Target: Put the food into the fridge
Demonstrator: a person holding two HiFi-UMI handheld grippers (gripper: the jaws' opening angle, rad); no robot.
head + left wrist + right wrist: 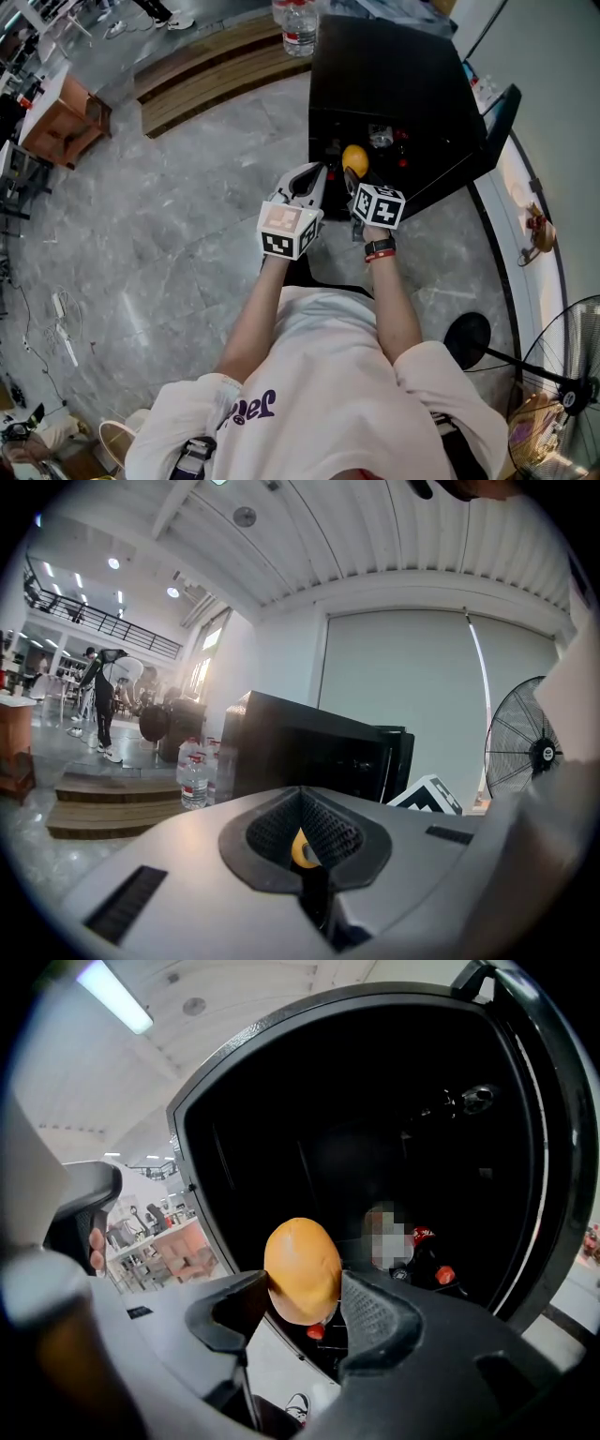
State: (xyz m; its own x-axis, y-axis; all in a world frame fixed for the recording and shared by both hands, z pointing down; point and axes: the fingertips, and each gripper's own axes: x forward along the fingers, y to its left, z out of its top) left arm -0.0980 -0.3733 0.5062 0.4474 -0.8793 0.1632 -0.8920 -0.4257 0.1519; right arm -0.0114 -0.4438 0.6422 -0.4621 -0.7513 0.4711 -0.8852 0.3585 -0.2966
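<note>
Within right gripper (305,1288), perhaps bread (302,1265).

A grey marbled floor (159,244) carries everything. Along its far edge runs a low wooden step platform (211,70), and clear water bottles (298,23) with red labels stand at that platform's right end. A wooden desk (56,122) sits towards the floor's far left corner. White cables (64,339) lie loose near the left edge. At the right edge stands a wire-caged fan (567,375), its pole rising from a round black base (466,338). In the left gripper view a person (101,705) stands far off beyond the steps, and a pale roller blind (394,667) hangs under a ribbed ceiling (375,546).
</note>
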